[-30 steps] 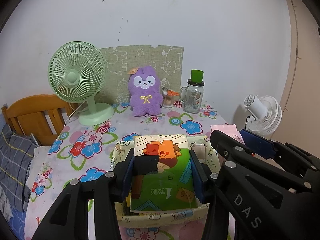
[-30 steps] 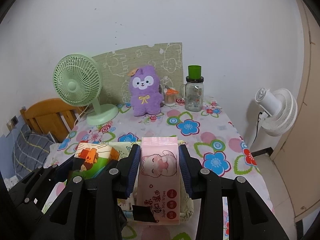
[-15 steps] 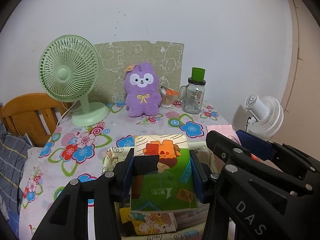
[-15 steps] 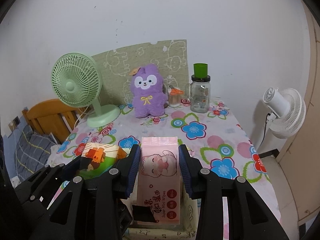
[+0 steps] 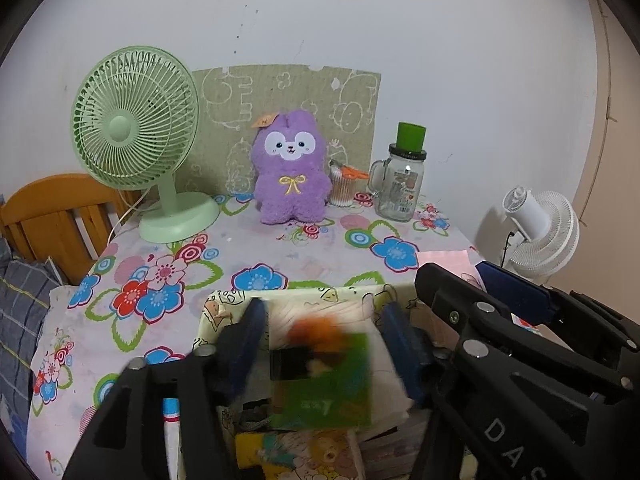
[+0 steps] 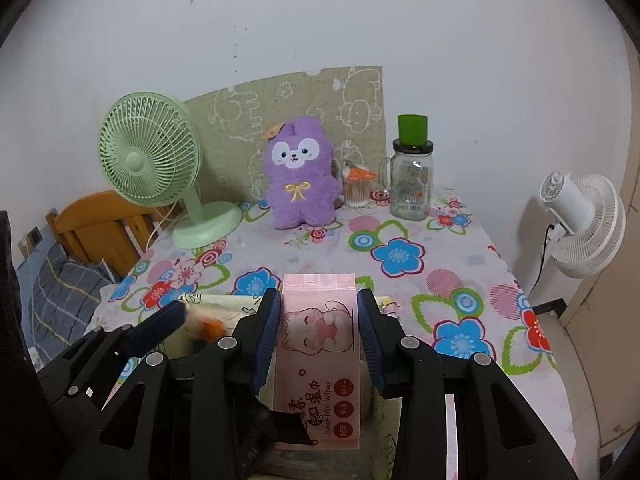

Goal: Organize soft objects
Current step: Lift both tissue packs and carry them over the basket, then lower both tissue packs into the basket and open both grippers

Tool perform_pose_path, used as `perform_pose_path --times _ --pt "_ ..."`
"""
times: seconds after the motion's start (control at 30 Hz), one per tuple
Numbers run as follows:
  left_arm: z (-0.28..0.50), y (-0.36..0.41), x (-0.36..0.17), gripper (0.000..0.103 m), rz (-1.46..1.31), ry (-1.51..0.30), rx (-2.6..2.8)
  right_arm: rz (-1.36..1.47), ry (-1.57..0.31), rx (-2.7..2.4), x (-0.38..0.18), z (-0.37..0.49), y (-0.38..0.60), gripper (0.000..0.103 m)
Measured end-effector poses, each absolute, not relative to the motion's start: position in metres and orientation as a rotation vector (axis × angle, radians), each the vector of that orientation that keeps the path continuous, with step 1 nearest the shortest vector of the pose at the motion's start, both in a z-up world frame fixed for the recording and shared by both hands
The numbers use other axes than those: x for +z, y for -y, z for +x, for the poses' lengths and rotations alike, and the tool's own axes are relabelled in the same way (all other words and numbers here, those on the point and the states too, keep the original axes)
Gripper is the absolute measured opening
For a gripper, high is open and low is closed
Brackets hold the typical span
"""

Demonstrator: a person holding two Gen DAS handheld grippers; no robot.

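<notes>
The left tool (image 5: 324, 344) is opening; the blurred green tissue pack (image 5: 328, 380) sits between its pads, over the fabric storage box (image 5: 224, 304). The right tool (image 6: 318, 340) is clamped on the pink wet-wipes pack (image 6: 318, 360). Behind on the desk (image 5: 320, 252): green fan (image 5: 136, 120), purple plush (image 5: 290, 172), glass jar (image 5: 400, 184).

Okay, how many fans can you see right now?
2. A green desk fan stands on the flowered table, left of the purple plush. A white fan stands off the table's right side, beside the wall. None seem hidden.
</notes>
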State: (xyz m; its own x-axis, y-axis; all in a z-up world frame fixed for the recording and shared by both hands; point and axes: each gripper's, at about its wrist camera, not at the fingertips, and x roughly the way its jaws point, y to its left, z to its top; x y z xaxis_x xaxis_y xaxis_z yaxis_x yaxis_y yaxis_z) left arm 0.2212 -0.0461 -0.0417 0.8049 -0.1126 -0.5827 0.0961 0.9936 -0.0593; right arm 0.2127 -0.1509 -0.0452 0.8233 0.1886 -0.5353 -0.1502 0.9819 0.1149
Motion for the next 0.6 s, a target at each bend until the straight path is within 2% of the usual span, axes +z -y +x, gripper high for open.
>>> perform_pose_path --times 0.1,0.27,0.6 --pt "0.221 0.045 -0.043 0.080 -0.024 -0.629 -0.105 0.067 -0.575 0.191 -0.047 0.214 0.148 0.042" --pt "0.220 0.041 -0.046 0.087 -0.020 -0.636 -0.088 0.059 -0.581 0.209 -0.051 0.216 0.144 0.042" --pt "0.215 0.029 -0.055 0.090 -0.004 -0.655 -0.062 0.042 -0.615 0.261 -0.063 0.222 0.128 0.042"
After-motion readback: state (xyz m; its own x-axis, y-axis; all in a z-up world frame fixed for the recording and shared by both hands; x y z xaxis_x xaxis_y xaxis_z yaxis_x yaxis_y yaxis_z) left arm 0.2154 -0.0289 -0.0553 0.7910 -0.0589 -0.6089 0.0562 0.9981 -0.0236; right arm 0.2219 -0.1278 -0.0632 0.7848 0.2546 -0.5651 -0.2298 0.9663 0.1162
